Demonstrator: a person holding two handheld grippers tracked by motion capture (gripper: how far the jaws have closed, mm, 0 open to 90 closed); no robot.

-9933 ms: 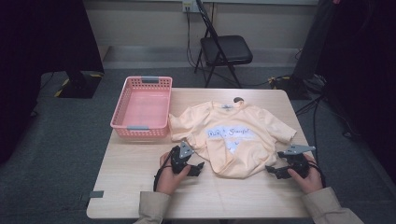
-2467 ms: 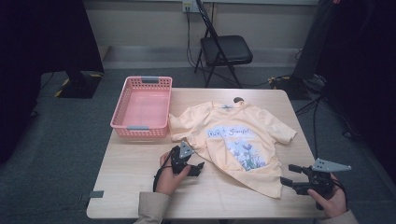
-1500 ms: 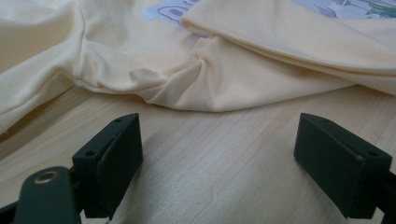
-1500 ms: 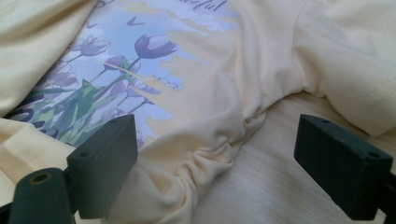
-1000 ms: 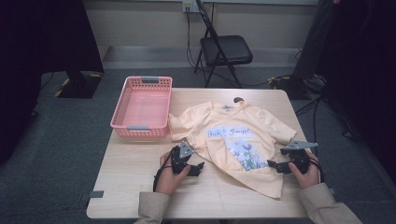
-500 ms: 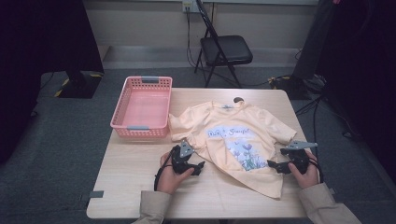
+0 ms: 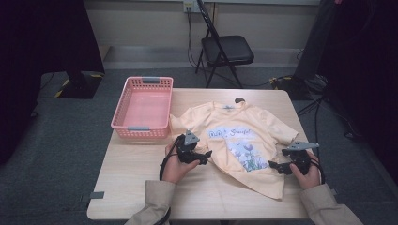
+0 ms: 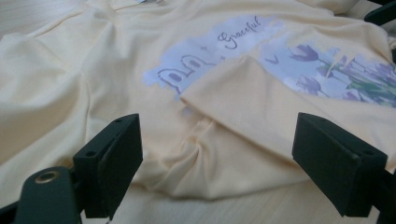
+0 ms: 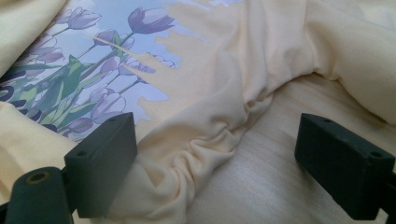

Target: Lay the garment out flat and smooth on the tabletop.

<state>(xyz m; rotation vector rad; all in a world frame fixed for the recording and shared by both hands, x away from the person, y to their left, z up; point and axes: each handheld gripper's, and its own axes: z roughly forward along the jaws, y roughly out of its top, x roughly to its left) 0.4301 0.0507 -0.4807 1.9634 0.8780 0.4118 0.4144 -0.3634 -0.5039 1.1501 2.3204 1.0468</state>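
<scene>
Right gripper (image 7: 278, 167): jaws wide apart, at shirt's bunched right edge; one pad (image 9: 100, 163) touching the fabric.
Left gripper (image 7: 205, 155): jaws wide, nothing between them but folded cloth at shirt's left side.
T-shirt (image 7: 244, 140): pale yellow, flower print up, rumpled, spread mid-table (image 7: 141, 187).
Basket (image 7: 143, 108): pink, just beside shirt's left sleeve.
Chair (image 7: 225, 49): beyond table.

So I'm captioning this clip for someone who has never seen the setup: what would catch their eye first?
Probably the pale yellow T-shirt with its purple flower print, spread rumpled in the middle of the wooden table. Next, the two black grippers at its edges: the left gripper and the right gripper, both with jaws open around bunched fabric. The pink basket at the table's far left corner stands out too.
</scene>
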